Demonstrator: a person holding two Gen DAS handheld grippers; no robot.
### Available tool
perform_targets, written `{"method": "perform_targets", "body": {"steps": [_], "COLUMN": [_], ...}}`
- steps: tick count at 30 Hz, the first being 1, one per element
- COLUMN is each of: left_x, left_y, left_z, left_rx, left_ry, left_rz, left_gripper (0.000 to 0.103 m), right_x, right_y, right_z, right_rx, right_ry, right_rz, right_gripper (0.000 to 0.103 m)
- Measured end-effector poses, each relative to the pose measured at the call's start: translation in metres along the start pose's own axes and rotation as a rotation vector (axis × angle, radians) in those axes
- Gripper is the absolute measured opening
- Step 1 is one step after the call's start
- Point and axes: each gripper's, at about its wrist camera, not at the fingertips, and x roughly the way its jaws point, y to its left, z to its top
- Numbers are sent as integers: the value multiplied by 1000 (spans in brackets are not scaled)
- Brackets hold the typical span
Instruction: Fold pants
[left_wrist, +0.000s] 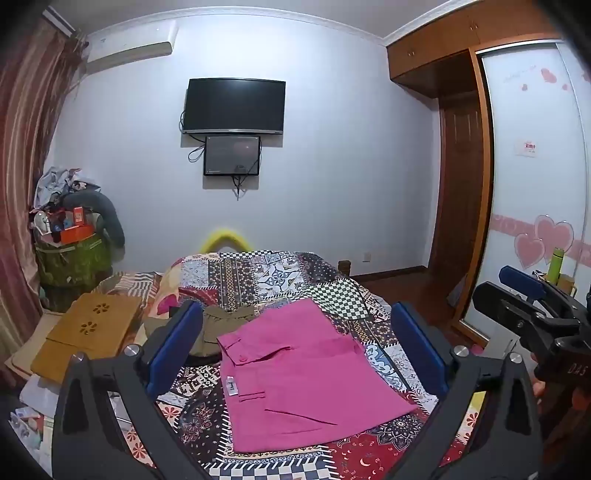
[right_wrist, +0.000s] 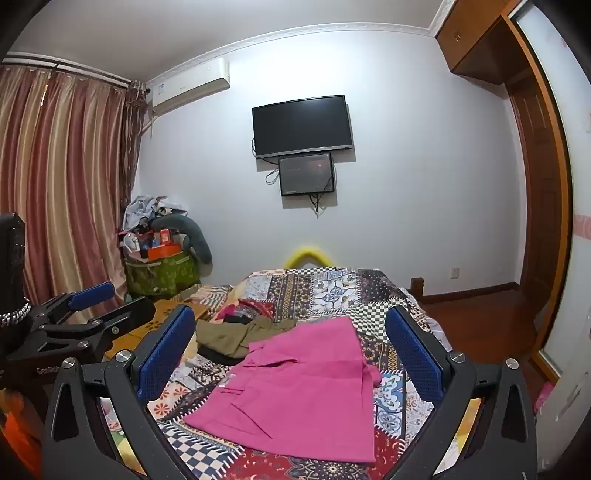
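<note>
Pink pants (left_wrist: 303, 373) lie folded into a compact rectangle on the patchwork bedspread (left_wrist: 258, 277), waistband and button toward the left. They also show in the right wrist view (right_wrist: 299, 384). My left gripper (left_wrist: 295, 332) is open and empty, held above the pants. My right gripper (right_wrist: 291, 343) is open and empty too, above the pants. The right gripper appears at the right edge of the left wrist view (left_wrist: 524, 299); the left gripper appears at the left of the right wrist view (right_wrist: 88, 306).
Olive-green garment (left_wrist: 221, 328) lies just behind the pants, also in the right wrist view (right_wrist: 236, 332). A tan wooden board (left_wrist: 85, 332) sits at the bed's left. A green bag of clutter (left_wrist: 74, 258) stands by the curtain. The wardrobe (left_wrist: 535, 184) is at the right.
</note>
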Motion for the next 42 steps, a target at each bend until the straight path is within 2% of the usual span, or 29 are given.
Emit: {"method": "perform_targets", "body": {"steps": [3, 4, 42], "left_x": [-2, 3, 7], "left_y": [2, -1, 3], "left_z": [-1, -2, 0], "left_rx": [-5, 4, 1], "left_ry": [5, 2, 16], "left_rz": [-12, 19, 21], "left_gripper": [103, 103, 103], "right_x": [0, 0, 2], "right_y": [0, 0, 3], "right_z": [0, 0, -2], "right_rx": [2, 1, -1], "right_ry": [6, 6, 17], "right_rz": [0, 0, -15], "right_gripper": [103, 103, 103]}}
